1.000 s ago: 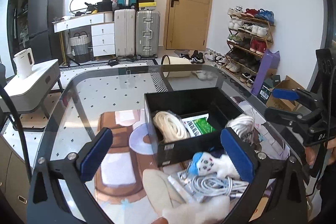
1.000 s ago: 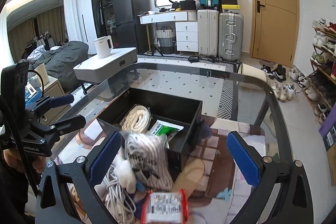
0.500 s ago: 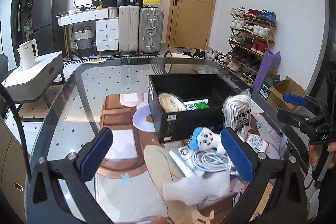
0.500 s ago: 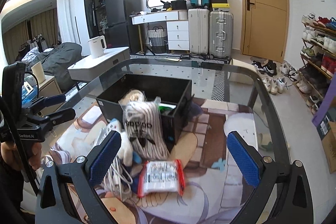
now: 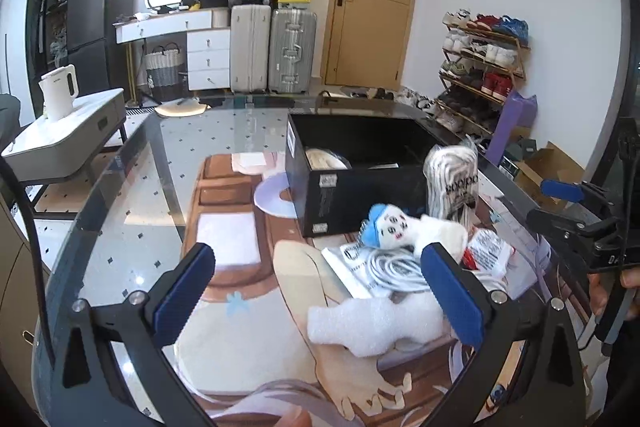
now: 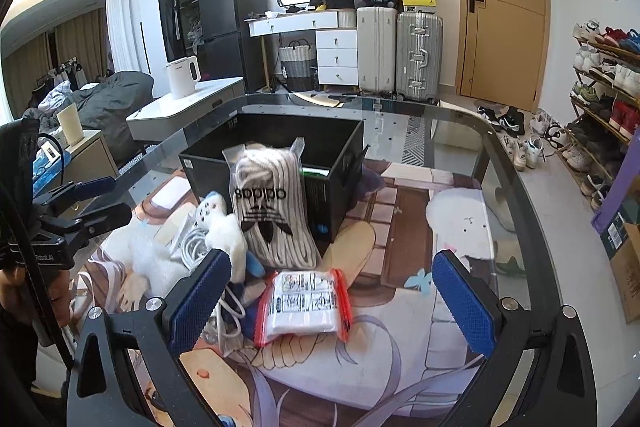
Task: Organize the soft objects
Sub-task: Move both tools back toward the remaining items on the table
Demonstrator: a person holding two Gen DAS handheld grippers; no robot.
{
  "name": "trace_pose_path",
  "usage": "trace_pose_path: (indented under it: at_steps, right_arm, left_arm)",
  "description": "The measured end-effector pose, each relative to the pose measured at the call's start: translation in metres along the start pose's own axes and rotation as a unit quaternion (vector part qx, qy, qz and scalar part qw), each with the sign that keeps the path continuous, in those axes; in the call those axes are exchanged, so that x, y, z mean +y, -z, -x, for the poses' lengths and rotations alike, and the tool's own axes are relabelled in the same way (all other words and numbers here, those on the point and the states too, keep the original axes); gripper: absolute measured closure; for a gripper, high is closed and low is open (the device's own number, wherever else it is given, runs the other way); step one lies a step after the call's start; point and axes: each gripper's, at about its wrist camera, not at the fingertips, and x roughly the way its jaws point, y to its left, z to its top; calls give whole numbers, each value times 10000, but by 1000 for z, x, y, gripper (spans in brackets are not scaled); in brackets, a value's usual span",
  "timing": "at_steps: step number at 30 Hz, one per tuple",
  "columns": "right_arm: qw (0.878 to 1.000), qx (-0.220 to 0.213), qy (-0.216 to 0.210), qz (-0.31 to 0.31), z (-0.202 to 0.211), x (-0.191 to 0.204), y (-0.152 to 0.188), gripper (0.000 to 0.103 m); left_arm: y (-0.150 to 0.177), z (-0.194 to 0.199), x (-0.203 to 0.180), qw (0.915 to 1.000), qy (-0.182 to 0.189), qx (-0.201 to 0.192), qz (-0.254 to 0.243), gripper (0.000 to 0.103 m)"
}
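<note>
Both grippers have pulled back from the open black cardboard box (image 6: 280,163), left gripper (image 5: 316,291) and right gripper (image 6: 332,295) spread empty, bagged white rope bundle (image 6: 272,211) leaning on its wall, plush toy (image 5: 404,231) and red-edged zip pouch (image 6: 304,303) unsorted on the glass table (image 6: 460,131).

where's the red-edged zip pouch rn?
Right wrist view: the red-edged zip pouch lies flat on the table, between the open right claw's fingers, just in front of the bagged white laces.
</note>
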Motion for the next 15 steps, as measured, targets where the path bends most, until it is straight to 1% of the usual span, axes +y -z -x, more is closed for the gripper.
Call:
trace_pose_path:
  at_steps: [5, 10, 15]
  right_arm:
    - [9999, 94, 62, 57, -2, 0, 4, 1]
    - [9999, 85, 63, 41, -1, -1, 8, 1]
    - [9999, 110, 41, 10, -2, -2, 10, 1]
  left_arm:
    - [5, -1, -4, 9999, -30, 88, -111, 0]
    - [13, -3, -11, 9994, -2, 183, -288, 0]
    - [17, -3, -17, 9986, 98, 319, -402, 0]
